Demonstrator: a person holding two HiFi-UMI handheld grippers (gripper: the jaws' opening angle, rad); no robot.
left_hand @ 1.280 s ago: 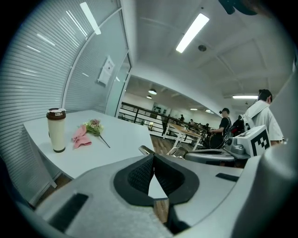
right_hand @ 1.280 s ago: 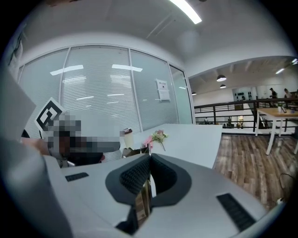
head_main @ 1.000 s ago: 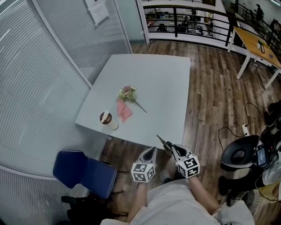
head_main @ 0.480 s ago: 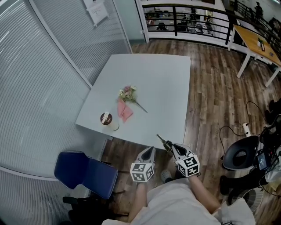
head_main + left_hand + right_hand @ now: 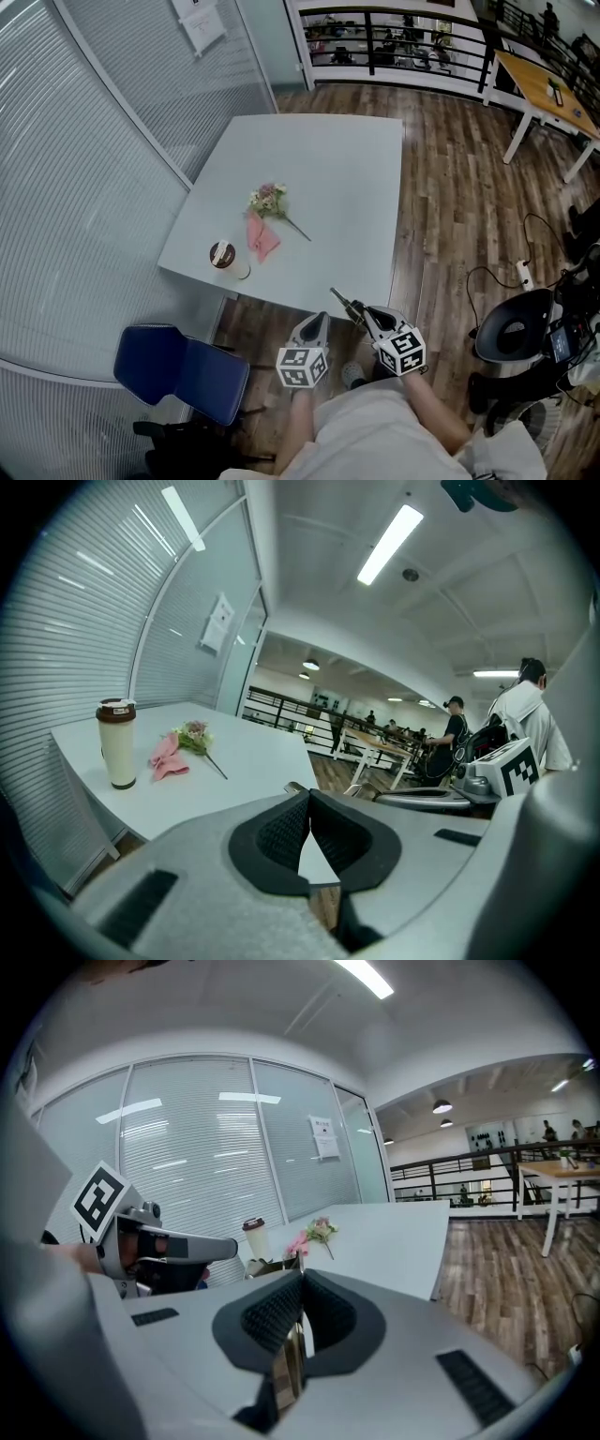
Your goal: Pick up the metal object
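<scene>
Just off the table (image 5: 347,187), we are pinching the metal object (image 5: 341,300) in the right gripper (image 5: 364,313) (lifted clear, seemingly); the left gripper (image 5: 321,319), unneeded, is idling closed and empty.

The thin dark metal object (image 5: 342,302) clamped in the right gripper (image 5: 300,1279) juts over the near edge of the white square table (image 5: 328,159). In the head view it is too small to name. Seen along the jaws, the pads hide all but a narrow brassy strip between them. The wooden-topped side table (image 5: 530,75) is cut off by the head view's right edge. The white paper notice (image 5: 200,21) on the glass wall is clipped by the top edge, and its print is unreadable.
</scene>
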